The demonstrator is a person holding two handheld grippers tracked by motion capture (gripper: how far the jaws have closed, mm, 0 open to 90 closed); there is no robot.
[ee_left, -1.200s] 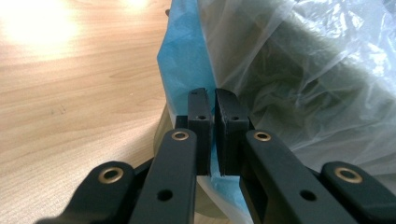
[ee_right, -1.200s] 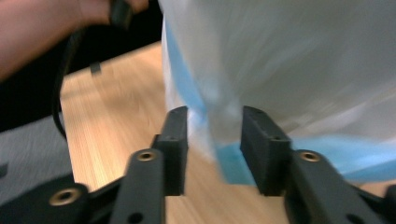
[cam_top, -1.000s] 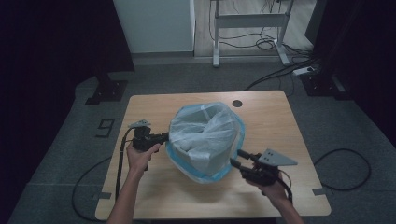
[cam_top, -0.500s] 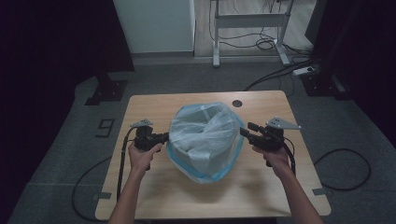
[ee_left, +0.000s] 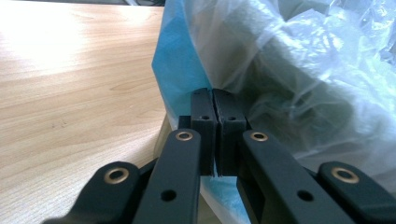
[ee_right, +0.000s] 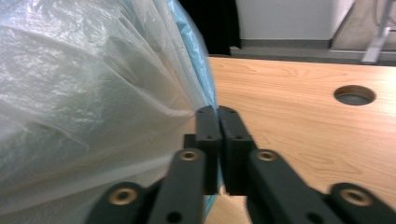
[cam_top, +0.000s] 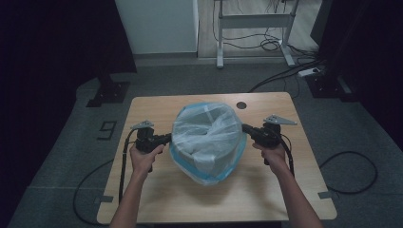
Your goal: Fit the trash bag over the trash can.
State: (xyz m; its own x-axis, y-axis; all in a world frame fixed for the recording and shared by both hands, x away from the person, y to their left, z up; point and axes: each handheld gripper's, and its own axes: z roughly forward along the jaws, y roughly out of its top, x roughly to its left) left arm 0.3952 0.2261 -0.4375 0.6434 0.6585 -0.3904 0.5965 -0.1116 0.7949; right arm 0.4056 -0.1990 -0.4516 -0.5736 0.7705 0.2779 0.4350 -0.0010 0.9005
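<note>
Plastic bag (cam_top: 207, 140), clear with a blue edge, sits mid-frame on the wooden table (cam_top: 157, 190). Right gripper (cam_top: 248, 129) has been swung up from lower right and is now pinched on its rim, mirroring left gripper (cam_top: 165, 138); a two-sided stretch looks set up.

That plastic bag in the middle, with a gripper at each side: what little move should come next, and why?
Probably a gentle pull outward with both hands to spread the bag's mouth. The left gripper has its jaws shut on the blue edge of the plastic bag, and the right gripper looks pinched on the opposite edge. Both hold the rim, so widening it seems the natural step.
</note>
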